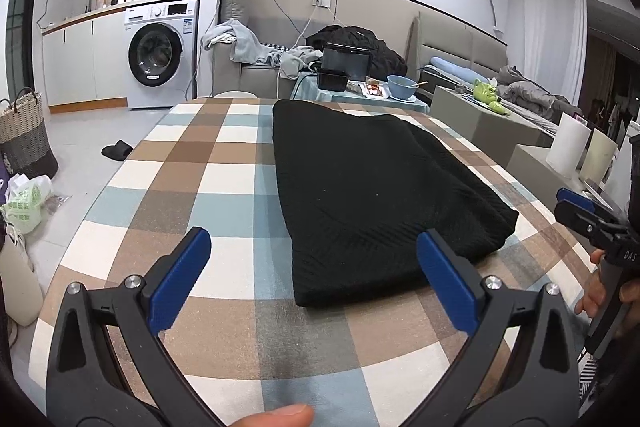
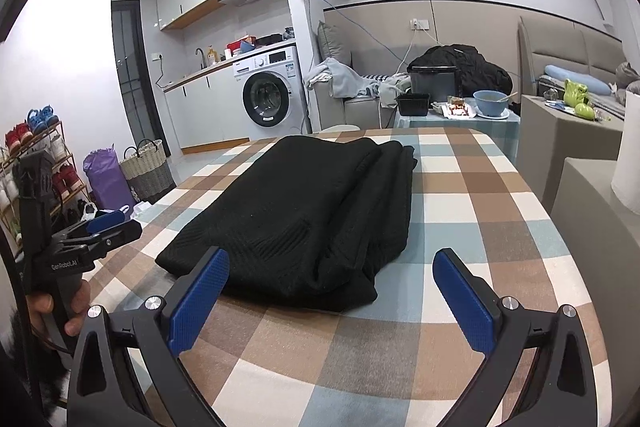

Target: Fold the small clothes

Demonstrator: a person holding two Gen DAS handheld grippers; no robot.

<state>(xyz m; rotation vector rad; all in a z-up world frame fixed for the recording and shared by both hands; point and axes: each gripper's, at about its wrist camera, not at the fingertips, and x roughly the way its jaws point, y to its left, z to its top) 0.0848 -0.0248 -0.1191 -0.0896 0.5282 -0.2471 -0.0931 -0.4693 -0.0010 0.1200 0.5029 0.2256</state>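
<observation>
Folded black garment (image 1: 360,187) lies on the checked table (image 1: 200,187); left gripper (image 1: 314,279) and right gripper (image 2: 332,291) at 6 o'clock, fingers wide, empty.

Black gripper (image 1: 314,277) frames, silver screws, textured blue fingers (image 1: 180,279).

One folded black knitted garment (image 1: 360,195) – at twelve o'clock on one checked tablecloth (image 1: 224,163). Two blue-padded black grippers: left gripper (image 1: 314,277), right gripper (image 2: 331,289).
</observation>
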